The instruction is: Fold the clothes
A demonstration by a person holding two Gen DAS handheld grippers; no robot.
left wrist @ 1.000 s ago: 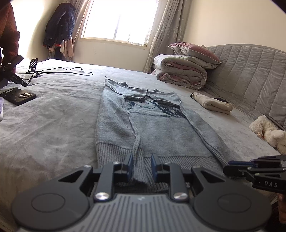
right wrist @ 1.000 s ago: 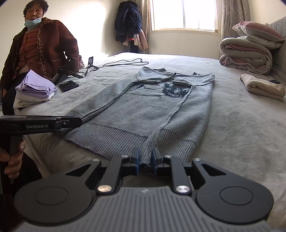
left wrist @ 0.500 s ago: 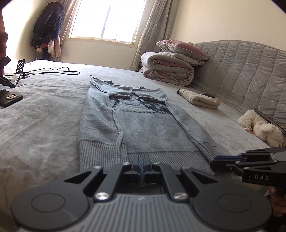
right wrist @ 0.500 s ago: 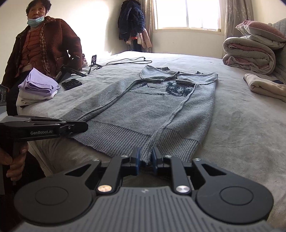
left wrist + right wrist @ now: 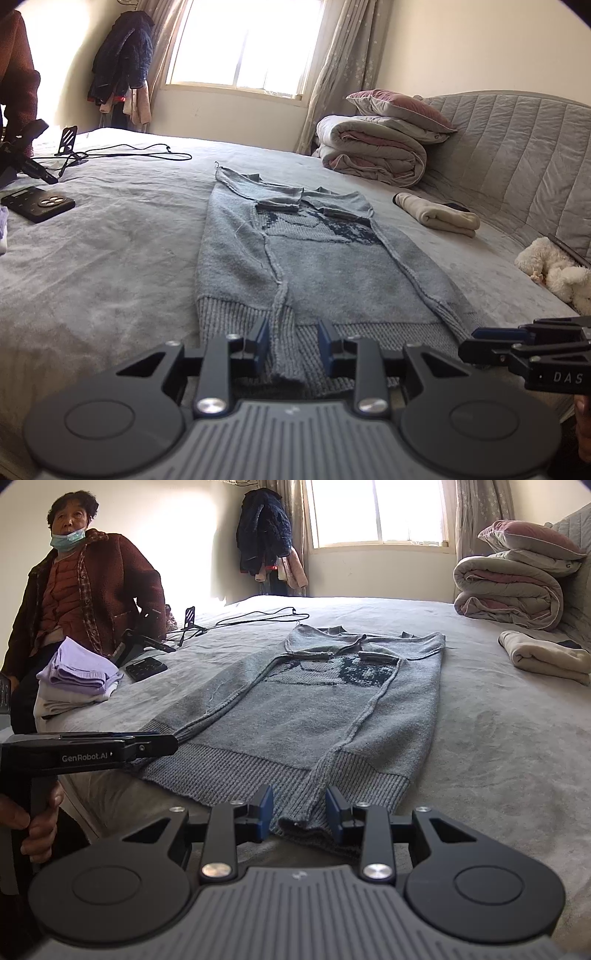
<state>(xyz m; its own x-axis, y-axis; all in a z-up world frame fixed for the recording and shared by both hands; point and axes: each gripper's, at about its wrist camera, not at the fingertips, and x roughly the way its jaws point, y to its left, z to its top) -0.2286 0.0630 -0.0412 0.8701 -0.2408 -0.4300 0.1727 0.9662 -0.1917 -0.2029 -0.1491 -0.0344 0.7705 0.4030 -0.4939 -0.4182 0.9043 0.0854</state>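
We have the grey sweater point(image 5: 314, 258) spread flat along the middle of the bed point(image 5: 103, 258), its ribbed hem at the near edge and its collar toward the far side, both sleeves folded in over the body. Our left gripper point(image 5: 291, 347) sits at the hem with its jaws released — one sleeve cuff lies between the blue pads point(image 5: 261, 341), touching neither. Our right gripper point(image 5: 300, 814) is released as well, its fingers either side of the other cuff at the near edge. Toward the headboard edge lie a rolled cream garment point(image 5: 543, 657) and a folded quilt point(image 5: 509, 590). By the opposite edge rests a stack of folded clothes point(image 5: 77, 675), with a dark phone point(image 5: 146, 668) just beside it — a person point(image 5: 81, 590) sits there.
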